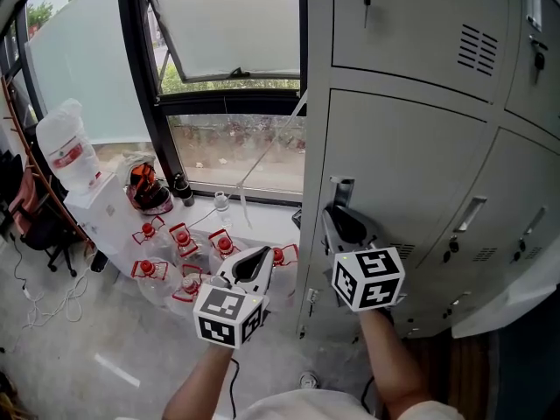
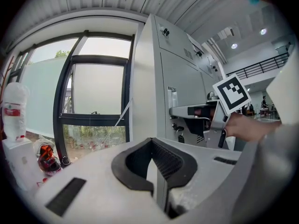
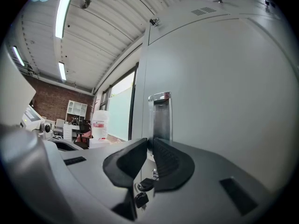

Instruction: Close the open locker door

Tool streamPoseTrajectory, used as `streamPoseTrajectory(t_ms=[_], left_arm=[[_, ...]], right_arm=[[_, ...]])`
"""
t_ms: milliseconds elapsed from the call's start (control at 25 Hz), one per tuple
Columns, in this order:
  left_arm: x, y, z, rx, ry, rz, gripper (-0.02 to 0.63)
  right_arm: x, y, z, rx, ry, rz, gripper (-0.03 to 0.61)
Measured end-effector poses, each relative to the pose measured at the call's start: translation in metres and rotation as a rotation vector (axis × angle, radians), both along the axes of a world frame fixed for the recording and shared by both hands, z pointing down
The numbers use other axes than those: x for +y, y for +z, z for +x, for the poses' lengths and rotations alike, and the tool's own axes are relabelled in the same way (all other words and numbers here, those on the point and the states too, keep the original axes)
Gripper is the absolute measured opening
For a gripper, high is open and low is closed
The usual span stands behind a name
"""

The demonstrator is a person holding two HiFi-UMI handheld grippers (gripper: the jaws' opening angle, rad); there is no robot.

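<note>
The grey locker door (image 1: 411, 160) stands nearly flush with its neighbours. Its metal handle (image 1: 341, 188) sits at the door's left edge. My right gripper (image 1: 337, 220) points at the lower end of that handle. In the right gripper view the handle (image 3: 160, 113) rises straight ahead, and the right gripper (image 3: 149, 143) is closed to a narrow slit on its lower edge. My left gripper (image 1: 258, 259) hangs left of the lockers, over the floor, shut and empty. In the left gripper view its pads (image 2: 152, 143) meet, and the door (image 2: 184, 87) is ahead to the right.
A key hangs in the lock (image 3: 140, 197) just under the handle. More locker doors (image 1: 516, 226) lie to the right and above. Left of the lockers are a window (image 1: 232, 24), a big water jug (image 1: 66, 151) and several red-capped bottles (image 1: 179, 239) on the floor.
</note>
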State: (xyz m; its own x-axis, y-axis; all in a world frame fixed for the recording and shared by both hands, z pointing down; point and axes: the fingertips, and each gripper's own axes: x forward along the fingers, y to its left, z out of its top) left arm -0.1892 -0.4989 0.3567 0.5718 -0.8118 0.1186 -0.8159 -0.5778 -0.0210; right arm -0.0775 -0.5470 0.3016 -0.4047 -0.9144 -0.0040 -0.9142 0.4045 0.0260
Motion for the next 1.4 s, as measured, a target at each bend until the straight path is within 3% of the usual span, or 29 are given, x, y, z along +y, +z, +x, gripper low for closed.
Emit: streamPoseTrajectory(t_ms=[480, 1400], left_arm=[[0.019, 0.004, 0.0, 0.0, -0.002, -0.003, 0.006], [0.093, 0.025, 0.01, 0.052, 0.018, -0.047, 0.006]], right_arm=[[0.02, -0.005, 0.003, -0.033, -0.053, 0.016, 0.048], [0.123, 0.036, 0.028, 0.027, 0.004, -0.049, 0.044]])
